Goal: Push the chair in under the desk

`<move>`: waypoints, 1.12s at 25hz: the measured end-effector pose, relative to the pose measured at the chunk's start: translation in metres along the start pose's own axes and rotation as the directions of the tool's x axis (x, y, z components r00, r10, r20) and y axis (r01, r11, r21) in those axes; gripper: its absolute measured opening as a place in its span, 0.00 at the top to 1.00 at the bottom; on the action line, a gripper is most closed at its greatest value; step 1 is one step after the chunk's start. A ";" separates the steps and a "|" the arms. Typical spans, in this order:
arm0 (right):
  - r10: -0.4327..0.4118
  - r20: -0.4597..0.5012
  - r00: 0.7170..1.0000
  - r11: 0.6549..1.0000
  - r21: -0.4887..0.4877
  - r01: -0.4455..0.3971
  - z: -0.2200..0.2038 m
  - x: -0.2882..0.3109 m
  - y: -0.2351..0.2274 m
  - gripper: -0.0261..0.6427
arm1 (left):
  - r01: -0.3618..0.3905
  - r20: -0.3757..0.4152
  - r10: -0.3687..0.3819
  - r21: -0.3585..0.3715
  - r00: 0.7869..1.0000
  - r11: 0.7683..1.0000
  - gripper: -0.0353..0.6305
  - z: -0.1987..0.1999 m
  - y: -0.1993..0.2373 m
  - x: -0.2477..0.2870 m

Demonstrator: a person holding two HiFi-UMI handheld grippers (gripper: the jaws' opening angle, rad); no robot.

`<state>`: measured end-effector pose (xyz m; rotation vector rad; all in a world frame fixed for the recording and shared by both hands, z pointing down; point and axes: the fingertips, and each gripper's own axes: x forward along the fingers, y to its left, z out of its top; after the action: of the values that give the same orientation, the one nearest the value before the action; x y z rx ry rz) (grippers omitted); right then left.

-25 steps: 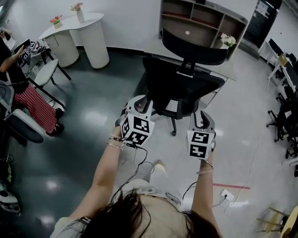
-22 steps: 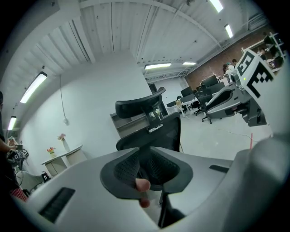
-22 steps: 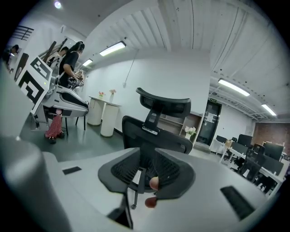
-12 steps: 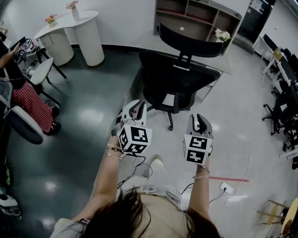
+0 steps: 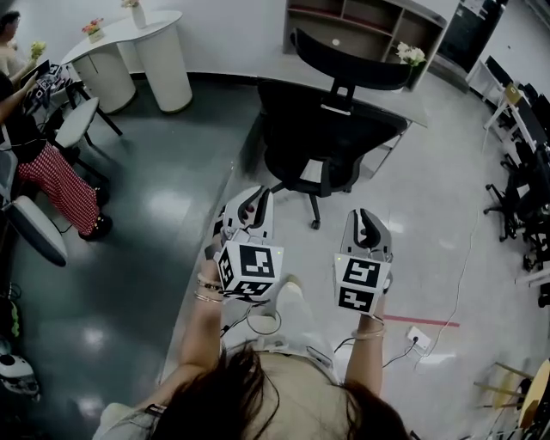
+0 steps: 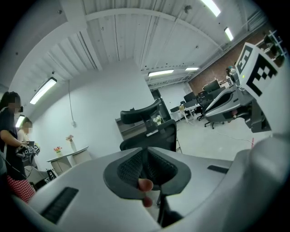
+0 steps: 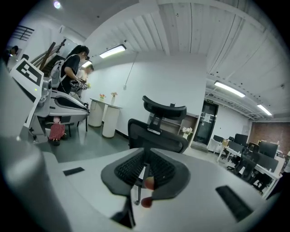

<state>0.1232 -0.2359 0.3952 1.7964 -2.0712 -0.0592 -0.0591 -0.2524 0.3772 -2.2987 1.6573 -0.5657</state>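
Seated person: far left of the head view, cut off by the frame edge; red patterned clothing shows, the rest is hard to make out.
White table: top left, by the wall, with small flower pots on top that are too small to tell apart.
Left gripper: held in the air over the grey floor, on the near side of the chair and not touching it. Its marker cube hides the hand behind it.
Left jaws: they have just been closing. In the left gripper view the ribbed pads sit together with only a dark seam between them, and nothing is held.
Chair: black office chair, upright, with its backrest turned to the person. Its headrest stands over the desk edge. The backrest hides the seat, so how far the seat reaches under the desk cannot be told. One base leg shows below.
Desk: a grey top directly behind the chair, mostly covered by it; only the right end is bare.
Shelf unit: behind the desk, with its top cut off by the frame.
Right gripper: level with the left one, well apart from the chair, over the pale floor.
Right jaws: they have just been closing. In the right gripper view the pads are all but together, leaving a hairline slit, with nothing gripped. The chair stands beyond them.
Other chairs: dark cluster at the right edge, cropped and indistinct.
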 end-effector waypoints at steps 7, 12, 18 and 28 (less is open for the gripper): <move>-0.002 0.031 1.000 1.000 -0.004 0.002 0.009 -0.026 0.006 0.89 | 0.023 0.058 -0.019 -0.055 0.998 0.998 0.90 0.019 -0.009 -0.033; -0.016 0.046 0.999 0.999 0.048 0.014 0.011 -0.040 0.005 0.90 | 0.041 0.086 -0.036 -0.062 0.996 0.997 0.91 0.030 -0.017 -0.053; -0.008 0.065 0.998 0.999 0.039 0.006 0.019 -0.053 0.010 0.91 | 0.075 0.099 -0.066 -0.090 0.993 0.993 0.91 0.036 -0.020 -0.067; -0.007 0.104 0.995 1.000 0.030 0.004 0.032 -0.054 0.005 0.91 | 0.070 0.165 -0.049 -0.124 0.985 0.990 0.91 0.052 -0.013 -0.070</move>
<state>0.1133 -0.1899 0.3529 1.8524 -2.1496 -0.1271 -0.0440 -0.1829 0.3250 -2.4202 1.5963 -0.2815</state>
